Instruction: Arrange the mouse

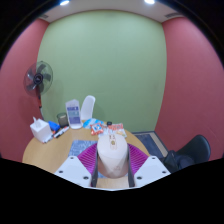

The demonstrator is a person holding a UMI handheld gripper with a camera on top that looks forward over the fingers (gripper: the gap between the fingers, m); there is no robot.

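Mouse held above the surface

Mouse, pale, sits clamped between the pink pads of the hand-held gripper at lower centre of the frame, over the wooden surface. Best lowered level and square, clear of the clutter at mid-left

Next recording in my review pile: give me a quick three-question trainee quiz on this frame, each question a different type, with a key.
1. True or false: the mouse lies untouched on the table, far ahead of the gripper.
2. What stands on the floor by the pink wall, left of the table? A) a ladder B) a fan C) a bicycle
3. Fill in: a dark office ____ sits right of the table.

Key
1. False: the beige mouse sits between the two fingers, which close on its sides.
2. B
3. chair
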